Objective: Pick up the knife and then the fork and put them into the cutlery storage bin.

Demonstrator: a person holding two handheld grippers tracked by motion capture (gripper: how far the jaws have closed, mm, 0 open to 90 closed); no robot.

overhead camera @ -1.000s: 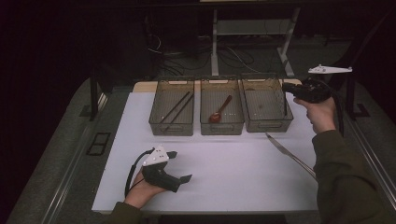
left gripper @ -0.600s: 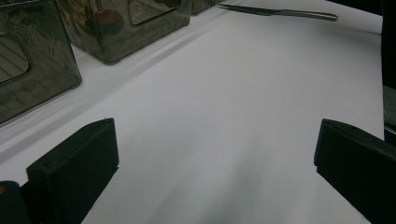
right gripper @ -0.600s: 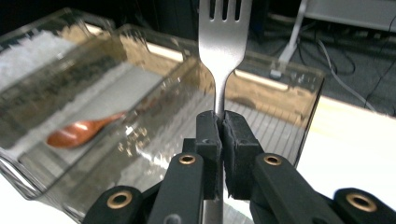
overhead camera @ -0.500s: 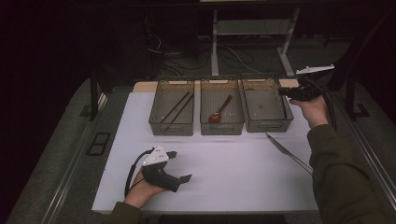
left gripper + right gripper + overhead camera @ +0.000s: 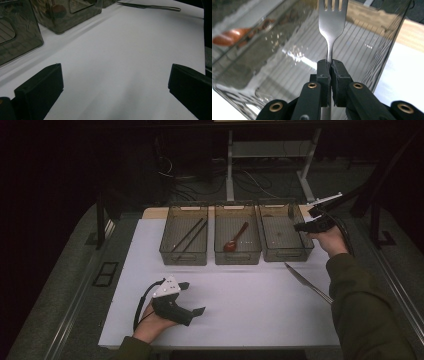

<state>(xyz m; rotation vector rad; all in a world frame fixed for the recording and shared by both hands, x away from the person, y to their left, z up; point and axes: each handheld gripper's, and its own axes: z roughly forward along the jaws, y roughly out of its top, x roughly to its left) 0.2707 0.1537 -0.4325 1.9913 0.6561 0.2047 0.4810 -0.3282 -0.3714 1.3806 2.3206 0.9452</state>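
My right gripper (image 5: 330, 66) is shut on the neck of a metal fork (image 5: 333, 22), whose tines point away over the right-hand clear bin (image 5: 287, 62). In the high view that gripper (image 5: 299, 226) hangs at the right bin's (image 5: 292, 255) far right side, just above its rim. My left gripper (image 5: 194, 298) rests on the white table near the front left. Its jaws (image 5: 116, 68) are wide open with bare table between them. A table knife (image 5: 306, 281) lies on the table in front of the right bin and also appears far off in the left gripper view as the knife (image 5: 147, 6).
Three clear bins stand in a row at the back of the white mat (image 5: 240, 305). The left bin (image 5: 183, 257) holds dark chopsticks (image 5: 189, 235). The middle bin (image 5: 237, 257) holds a wooden spoon (image 5: 235, 240). A sleeve (image 5: 365, 310) covers the table's right front.
My right hand has come down and to the left with the fork, from beyond the table's corner to the right bin's edge. The left hand has stayed put.
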